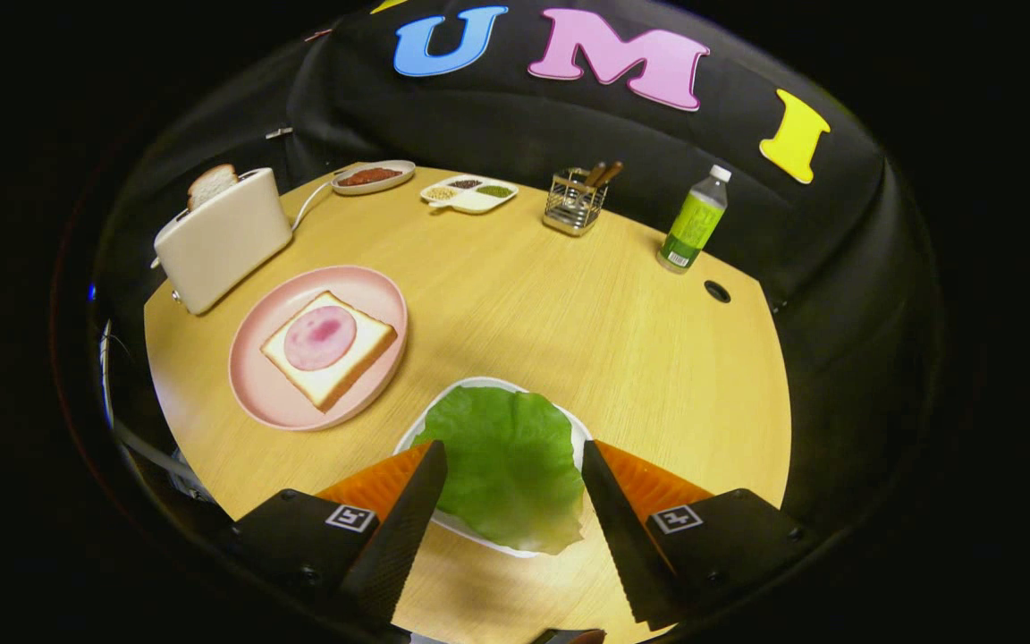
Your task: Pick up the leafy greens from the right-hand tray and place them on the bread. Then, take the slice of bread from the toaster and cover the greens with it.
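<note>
Gripper (512, 470) fingers apart, hovering over the greens (506, 474) on their tray (415, 431), worktop (569, 313). Leaf looks light, thin, floppy, tear-prone; pinch a raised edge or fold, not the flat middle. Bread (329, 347) on the plate (256, 394), toaster (222, 240) beyond it.

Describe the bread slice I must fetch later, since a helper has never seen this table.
Start at the white toaster at the table's far edge, beyond the pink plate. The bread slice stands upright in its slot, bare, unlike the plate's topped slice.
</note>
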Tool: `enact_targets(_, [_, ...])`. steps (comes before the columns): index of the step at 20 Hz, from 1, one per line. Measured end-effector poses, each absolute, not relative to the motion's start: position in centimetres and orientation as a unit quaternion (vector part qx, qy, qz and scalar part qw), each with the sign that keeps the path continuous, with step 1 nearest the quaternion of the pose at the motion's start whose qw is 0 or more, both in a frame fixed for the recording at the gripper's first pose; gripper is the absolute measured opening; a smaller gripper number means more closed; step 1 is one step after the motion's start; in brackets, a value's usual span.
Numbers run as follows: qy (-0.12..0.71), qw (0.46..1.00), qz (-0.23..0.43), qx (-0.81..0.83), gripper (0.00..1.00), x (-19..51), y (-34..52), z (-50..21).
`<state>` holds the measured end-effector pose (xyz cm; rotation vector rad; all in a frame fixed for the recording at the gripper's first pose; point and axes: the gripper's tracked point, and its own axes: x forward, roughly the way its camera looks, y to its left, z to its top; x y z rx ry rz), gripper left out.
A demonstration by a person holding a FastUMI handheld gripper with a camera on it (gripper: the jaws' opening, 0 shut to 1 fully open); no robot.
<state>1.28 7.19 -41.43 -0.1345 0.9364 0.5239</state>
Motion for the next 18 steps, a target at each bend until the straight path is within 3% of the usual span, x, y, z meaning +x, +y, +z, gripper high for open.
enact_targets(12, [0.539, 0.794, 0.278, -0.048, 0.75, 0.2, 8.8, -46.8])
enact_targets(13, [0.54, 0.794, 0.275, -0.047, 0.7, 0.4, 8.7, -47.0])
enact_targets(14, [0.539, 0.794, 0.277, -0.048, 0.58, 0.4, 8.6, -46.9])
enact_targets(16, [0.535, 0.798, 0.273, -0.052, 0.18, 0.6, 8.5, -46.9])
enact_targets(18, [0.533, 0.799, 0.273, -0.062, 0.08, 0.5, 8.5, -46.7])
